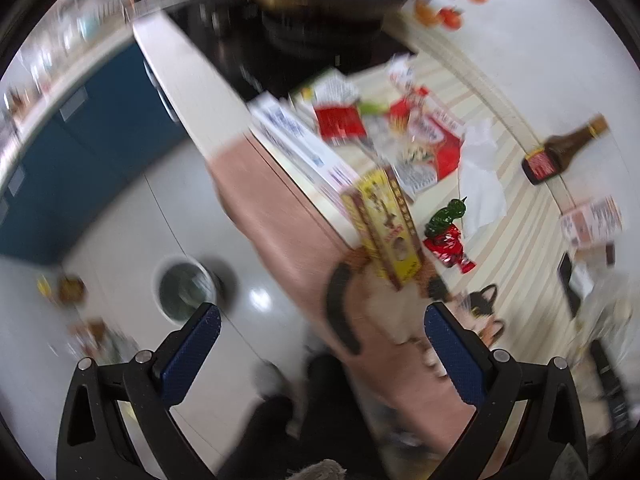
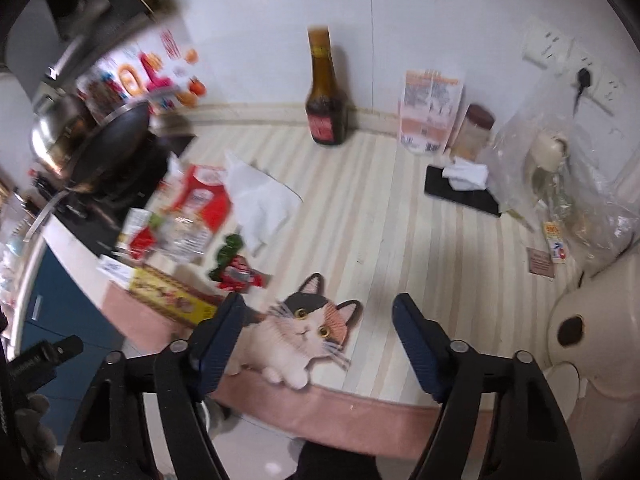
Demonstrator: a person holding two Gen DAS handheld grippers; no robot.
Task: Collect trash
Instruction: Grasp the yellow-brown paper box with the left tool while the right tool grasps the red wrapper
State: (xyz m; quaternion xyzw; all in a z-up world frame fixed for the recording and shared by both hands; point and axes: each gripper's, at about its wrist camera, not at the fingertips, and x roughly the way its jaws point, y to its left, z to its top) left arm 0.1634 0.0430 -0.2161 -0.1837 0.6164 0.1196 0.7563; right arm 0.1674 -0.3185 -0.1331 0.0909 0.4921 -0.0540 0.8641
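both the left tongs [image 1: 322, 332] and right tongs [image 2: 318, 322] gape with nothing between their blue pads, the red crinkled foil wrapper [image 2: 240, 276] (beside a yellow cardboard box [image 2: 172, 298]) lying just ahead-left of the right tongs.

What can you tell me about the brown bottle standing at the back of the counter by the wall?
The brown bottle is tall, dark and glossy, maybe glass or plastic, with a slim neck, a gold band and cap at the top, and a red label low on its wider body. It stands upright on the striped mat, close against the white wall. Its cap looks closed. Nothing else touches it; white tissue paper lies apart, nearer the front.
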